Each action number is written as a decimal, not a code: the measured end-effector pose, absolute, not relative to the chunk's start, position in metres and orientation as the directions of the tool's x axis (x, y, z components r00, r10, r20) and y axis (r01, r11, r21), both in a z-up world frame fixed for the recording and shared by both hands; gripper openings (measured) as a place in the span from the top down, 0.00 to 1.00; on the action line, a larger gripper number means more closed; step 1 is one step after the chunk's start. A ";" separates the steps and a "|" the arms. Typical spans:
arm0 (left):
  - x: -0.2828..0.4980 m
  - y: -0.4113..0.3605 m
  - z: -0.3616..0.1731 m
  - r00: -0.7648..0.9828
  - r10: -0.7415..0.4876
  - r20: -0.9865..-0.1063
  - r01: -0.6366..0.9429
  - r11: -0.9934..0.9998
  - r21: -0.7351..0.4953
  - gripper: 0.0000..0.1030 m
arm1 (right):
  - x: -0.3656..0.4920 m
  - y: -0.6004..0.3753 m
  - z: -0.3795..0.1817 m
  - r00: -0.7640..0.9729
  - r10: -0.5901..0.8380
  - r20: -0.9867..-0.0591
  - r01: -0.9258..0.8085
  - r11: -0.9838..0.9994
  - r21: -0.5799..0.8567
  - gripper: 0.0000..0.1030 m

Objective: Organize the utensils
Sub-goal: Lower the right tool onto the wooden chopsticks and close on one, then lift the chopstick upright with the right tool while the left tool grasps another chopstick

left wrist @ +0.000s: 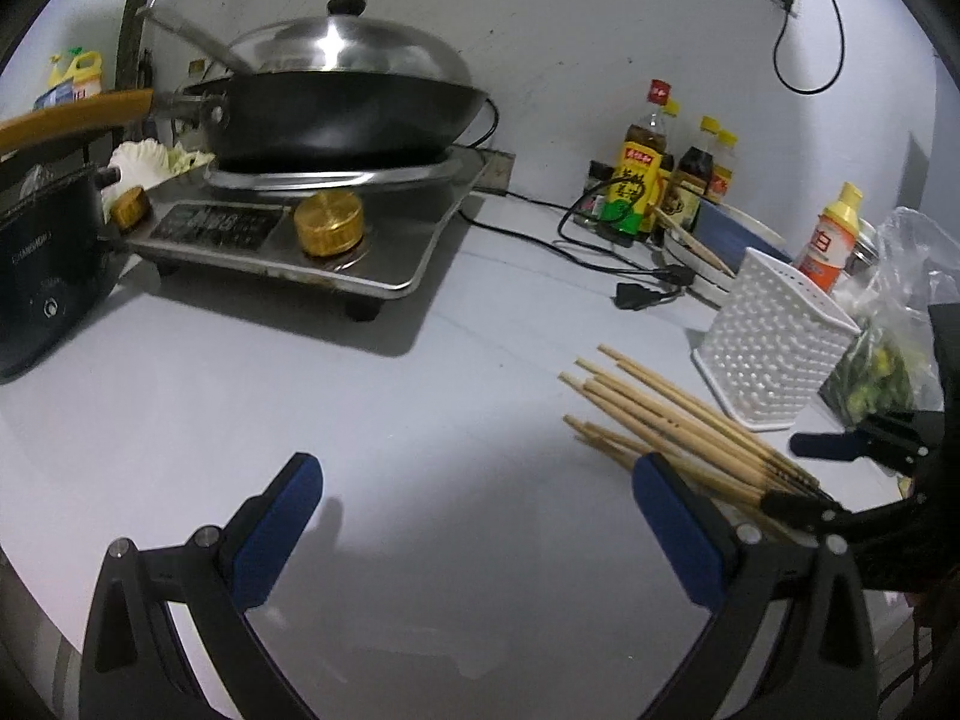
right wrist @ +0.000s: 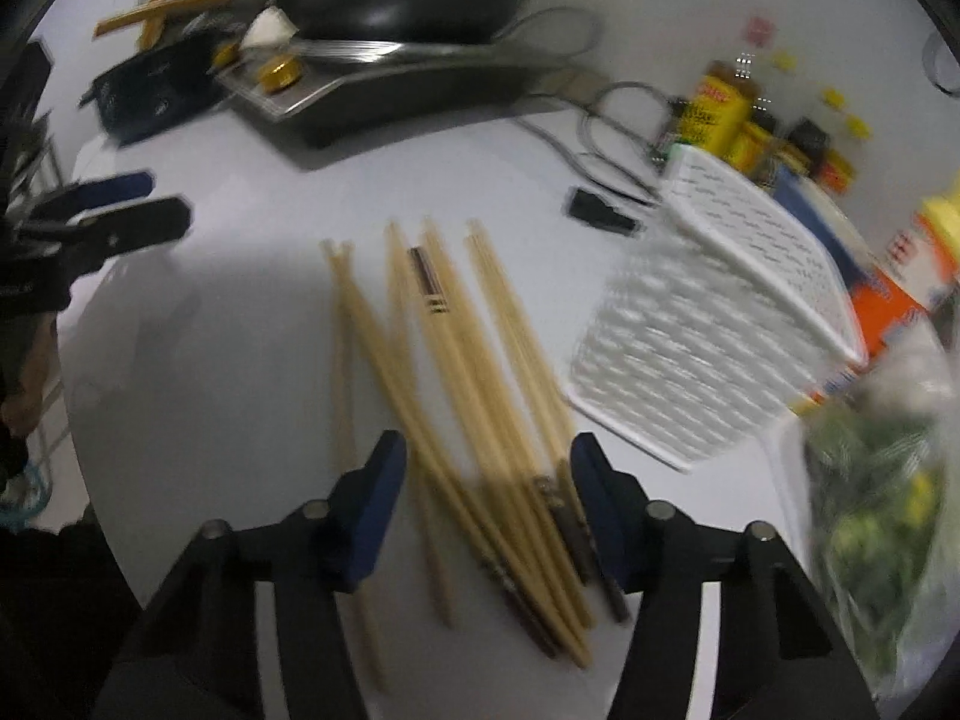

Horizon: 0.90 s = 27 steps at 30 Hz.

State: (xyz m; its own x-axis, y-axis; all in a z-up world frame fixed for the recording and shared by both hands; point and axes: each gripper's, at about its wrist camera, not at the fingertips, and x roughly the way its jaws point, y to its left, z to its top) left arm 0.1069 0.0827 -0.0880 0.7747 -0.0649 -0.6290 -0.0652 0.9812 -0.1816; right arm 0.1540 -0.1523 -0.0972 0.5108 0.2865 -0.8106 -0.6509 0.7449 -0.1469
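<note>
A white desk (left wrist: 420, 408) runs to a white wall, carrying one lidded wok (left wrist: 342, 114) on one stove (left wrist: 288, 234). One white perforated utensil holder (right wrist: 708, 336) stands beside a loose pile of bamboo chopsticks (right wrist: 480, 396); I count about ten, though blur hides the exact number. My right gripper (right wrist: 486, 498) has its fingers spread around the chopsticks' dark-banded ends. My left gripper (left wrist: 477, 510) hangs over bare desk, fingers wide apart, holding nothing.

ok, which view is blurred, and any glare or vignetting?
Right wrist: motion blur smears the chopsticks and white holder. Left wrist: sharp, glare on the wok lid, the left claw casting a soft shadow on the counter. Both: dark fisheye corners.
</note>
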 end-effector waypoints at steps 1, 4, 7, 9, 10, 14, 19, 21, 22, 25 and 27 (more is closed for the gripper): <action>0.107 0.085 -0.090 0.773 -0.070 -0.631 -0.065 0.980 -0.189 0.00 | 0.155 -0.148 -0.100 0.500 0.289 -0.816 -0.664 0.733 -0.147 0.57; 0.108 0.089 -0.095 0.763 -0.075 -0.642 -0.071 0.977 -0.199 0.00 | 0.158 -0.129 -0.107 0.474 0.285 -0.833 -0.702 0.693 -0.162 0.63; 0.108 0.092 -0.100 0.758 -0.092 -0.646 -0.069 0.973 -0.219 0.00 | 0.160 -0.116 -0.113 0.461 0.272 -0.845 -0.727 0.662 -0.183 0.70; 0.108 0.093 -0.102 0.755 -0.103 -0.648 -0.067 0.970 -0.232 0.00 | 0.160 -0.110 -0.118 0.459 0.254 -0.851 -0.735 0.647 -0.203 0.77; 0.108 0.093 -0.103 0.755 -0.105 -0.648 -0.067 0.970 -0.235 0.00 | 0.160 -0.109 -0.118 0.459 0.247 -0.853 -0.737 0.643 -0.210 0.83; 0.107 0.093 -0.105 0.754 -0.118 -0.646 -0.061 0.967 -0.249 0.00 | 0.161 -0.107 -0.115 0.469 0.246 -0.848 -0.739 0.636 -0.225 0.93; 0.103 0.090 -0.103 0.756 -0.129 -0.642 -0.051 0.966 -0.255 0.00 | 0.152 -0.111 -0.106 0.480 0.251 -0.840 -0.736 0.637 -0.230 0.94; 0.101 0.087 -0.102 0.756 -0.131 -0.642 -0.050 0.966 -0.255 0.00 | 0.149 -0.113 -0.101 0.486 0.265 -0.833 -0.733 0.643 -0.223 0.94; 0.100 0.086 -0.102 0.755 -0.132 -0.642 -0.049 0.965 -0.256 0.00 | 0.147 -0.114 -0.098 0.488 0.272 -0.829 -0.731 0.647 -0.218 0.94; 0.098 0.080 -0.100 0.751 -0.138 -0.645 -0.036 0.968 -0.250 0.00 | 0.146 -0.123 -0.090 0.481 0.311 -0.820 -0.717 0.677 -0.164 0.94; 0.097 0.073 -0.099 0.745 -0.144 -0.652 -0.021 0.971 -0.239 0.00 | 0.145 -0.133 -0.085 0.475 0.342 -0.811 -0.703 0.702 -0.116 0.94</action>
